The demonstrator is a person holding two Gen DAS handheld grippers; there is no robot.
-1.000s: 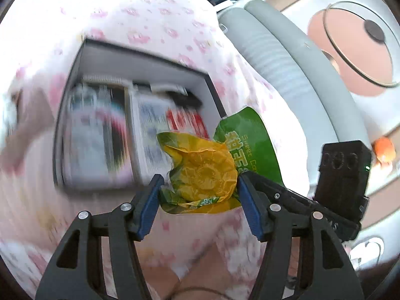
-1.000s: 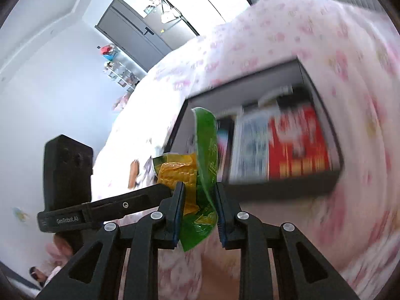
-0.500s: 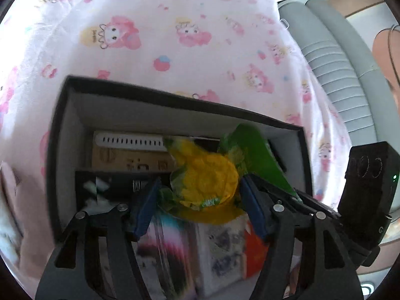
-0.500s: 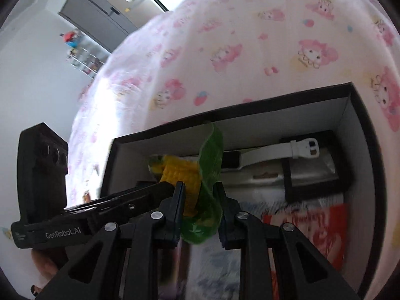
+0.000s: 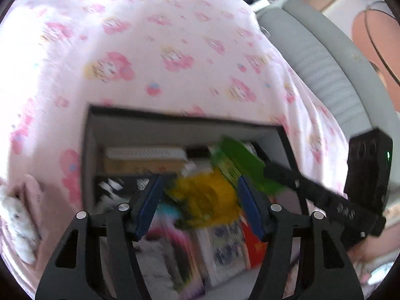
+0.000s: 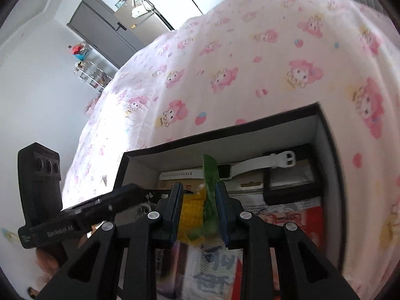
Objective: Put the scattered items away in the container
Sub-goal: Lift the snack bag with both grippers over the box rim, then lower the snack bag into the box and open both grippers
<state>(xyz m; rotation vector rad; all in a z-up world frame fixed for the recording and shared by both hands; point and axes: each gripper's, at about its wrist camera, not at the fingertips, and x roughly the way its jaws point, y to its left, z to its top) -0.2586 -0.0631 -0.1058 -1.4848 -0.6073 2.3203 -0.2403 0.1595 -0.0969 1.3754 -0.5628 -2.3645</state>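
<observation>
A green and yellow corn snack packet (image 5: 207, 200) hangs over the open black box (image 5: 175, 118), blurred by motion. My left gripper (image 5: 200, 206) stands around the packet, its blue pads wider than the packet and apart from it. My right gripper (image 6: 198, 215) has also spread; the packet (image 6: 200, 212) sits loosely between its jaws above the box (image 6: 225, 135). The right gripper's body reaches in from the right in the left wrist view (image 5: 325, 195).
The box lies on a bed with a pink cartoon-print sheet (image 6: 250, 62). It holds a white watch (image 6: 260, 162), a small black case (image 6: 290, 187), booklets and packets (image 5: 225, 247). A grey headboard (image 5: 325, 70) lies at right, a plush toy (image 5: 15, 225) at left.
Both grippers carried the packet from beside the box to over its inside. Both pairs of jaws have widened since half a second ago, and the packet has sunk lower between them.
</observation>
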